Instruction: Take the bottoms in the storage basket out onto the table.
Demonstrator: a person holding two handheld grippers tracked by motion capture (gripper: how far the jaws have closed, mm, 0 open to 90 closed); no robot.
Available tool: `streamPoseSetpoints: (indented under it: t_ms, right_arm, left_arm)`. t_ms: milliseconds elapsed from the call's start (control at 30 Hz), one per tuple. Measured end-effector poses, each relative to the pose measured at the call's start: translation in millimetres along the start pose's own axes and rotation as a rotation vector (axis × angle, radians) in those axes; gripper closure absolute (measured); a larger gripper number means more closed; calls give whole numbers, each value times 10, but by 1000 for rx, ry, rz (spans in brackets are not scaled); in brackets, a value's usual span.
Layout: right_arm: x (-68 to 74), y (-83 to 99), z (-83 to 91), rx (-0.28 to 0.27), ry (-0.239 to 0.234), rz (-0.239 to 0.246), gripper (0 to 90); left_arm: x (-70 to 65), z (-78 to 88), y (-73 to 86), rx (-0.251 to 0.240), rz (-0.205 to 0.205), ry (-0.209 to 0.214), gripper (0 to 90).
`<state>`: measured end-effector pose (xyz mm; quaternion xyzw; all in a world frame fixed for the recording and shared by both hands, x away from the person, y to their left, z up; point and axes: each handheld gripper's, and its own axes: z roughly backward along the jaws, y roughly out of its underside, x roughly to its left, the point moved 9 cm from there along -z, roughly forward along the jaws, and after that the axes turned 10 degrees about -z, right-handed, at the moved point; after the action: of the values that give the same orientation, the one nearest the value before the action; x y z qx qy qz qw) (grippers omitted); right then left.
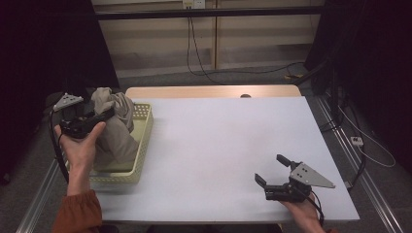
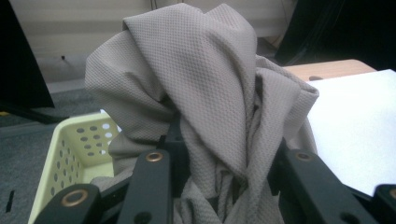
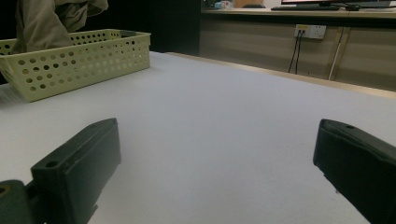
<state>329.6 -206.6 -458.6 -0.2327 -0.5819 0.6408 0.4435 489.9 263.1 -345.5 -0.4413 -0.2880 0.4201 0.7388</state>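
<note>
Left jaws: we see them closed on a bunched fold of the beige cloth (image 2: 205,93), the fabric pinched between the two black jaws in the left gripper view.
Left gripper (image 1: 104,116): we find it at the tabletop's left edge, over the basket, with the person's left hand (image 1: 80,145) wrapped around its body.
Beige cloth: it rises in a crumpled peak above the jaws, and its lower part hangs down into the basket.
Basket (image 1: 141,145): we note a pale yellow perforated plastic basket resting on the left side of the tabletop, with the cloth inside it.
Right jaws: we see them spread wide apart with nothing between them, only bare surface showing in the gap.
Right gripper (image 1: 272,170): it sits low at the tabletop's near right corner, held from below by the right hand (image 1: 303,211), well apart from the basket.
Tabletop (image 1: 218,145): we see a white sheet over a wooden top, whose far edge stays uncovered.
Sleeve (image 1: 77,213): rust-orange, on the left forearm.
</note>
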Motion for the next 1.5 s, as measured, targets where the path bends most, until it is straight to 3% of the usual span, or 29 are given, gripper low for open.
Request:
streamPoseSetpoints:
  t_ms: [300,933,1500]
  right_arm:
    - [6,-3,2,-3,-3,1,6]
    - [14,-10,5,-9,-6,0,6]
    - [22,-17,11,-14,-10,4,5]
  left_arm:
    - [5,97,-105,-44,-20,-16,659]
    - [35,209,-243,-118,-22,-39,659]
    - [66,366,-356,-215,5,-62,659]
